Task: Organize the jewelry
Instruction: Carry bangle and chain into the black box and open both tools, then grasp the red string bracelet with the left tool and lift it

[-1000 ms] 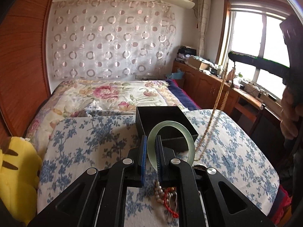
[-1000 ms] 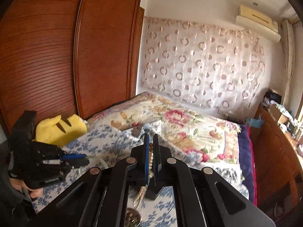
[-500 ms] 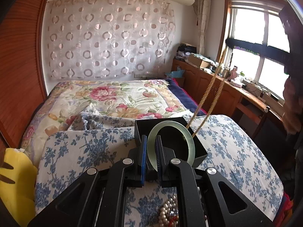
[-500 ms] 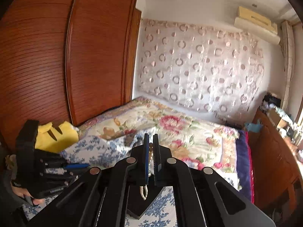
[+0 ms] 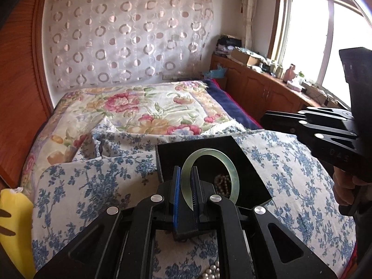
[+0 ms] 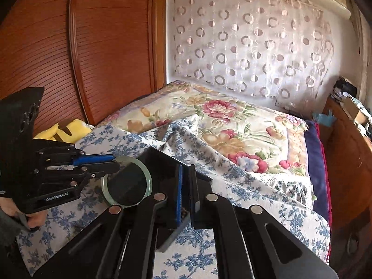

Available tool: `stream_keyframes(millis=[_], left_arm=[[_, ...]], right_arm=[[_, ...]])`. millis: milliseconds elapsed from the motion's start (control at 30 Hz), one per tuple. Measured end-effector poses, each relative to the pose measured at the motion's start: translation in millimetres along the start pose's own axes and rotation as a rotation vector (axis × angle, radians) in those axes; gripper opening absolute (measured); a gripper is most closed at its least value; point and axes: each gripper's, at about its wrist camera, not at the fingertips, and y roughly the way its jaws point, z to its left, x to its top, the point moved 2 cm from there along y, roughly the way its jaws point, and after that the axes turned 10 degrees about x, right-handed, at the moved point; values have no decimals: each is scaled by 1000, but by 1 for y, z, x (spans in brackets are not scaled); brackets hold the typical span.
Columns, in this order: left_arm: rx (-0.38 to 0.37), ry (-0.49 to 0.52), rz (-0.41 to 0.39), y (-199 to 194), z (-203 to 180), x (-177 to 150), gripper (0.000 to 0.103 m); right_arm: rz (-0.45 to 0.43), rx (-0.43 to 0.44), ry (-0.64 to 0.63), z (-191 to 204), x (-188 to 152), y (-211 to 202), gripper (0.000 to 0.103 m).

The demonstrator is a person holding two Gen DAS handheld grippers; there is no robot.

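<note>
My left gripper (image 5: 186, 176) is shut on a pale green jade bangle (image 5: 233, 181), held upright over the open black box (image 5: 202, 148) on the blue-flowered cloth. A brown bead necklace (image 5: 222, 184) lies inside the box. In the right wrist view the left gripper (image 6: 114, 161) holds the bangle (image 6: 148, 174) at the box's (image 6: 160, 162) left edge. My right gripper (image 6: 186, 176) hovers over the box with a narrow gap between its pads and nothing in it. Its black body (image 5: 313, 127) shows at right in the left wrist view.
Pearl beads (image 5: 211, 273) lie on the cloth near me. A yellow plush toy (image 6: 67, 130) sits at the left. A floral quilt (image 5: 148, 109) covers the bed behind. A wooden wardrobe (image 6: 93, 46) stands left, and low cabinets (image 5: 267, 88) line the window.
The right gripper lowered the bead necklace into the box and let go of it. The left gripper moved forward with the bangle, now over the box.
</note>
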Motion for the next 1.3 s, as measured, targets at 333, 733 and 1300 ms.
stream_keyframes(millis=[333, 733, 1300], left_arm=[[-12, 42, 86, 31, -11, -6, 9], [-12, 57, 41, -24, -12, -30, 48], [-51, 56, 93, -93, -10, -131, 50]], right_arm=[[7, -8, 11, 0, -39, -19, 7], [5, 11, 73, 28, -89, -39, 7], [13, 26, 163, 78, -148, -58, 7]])
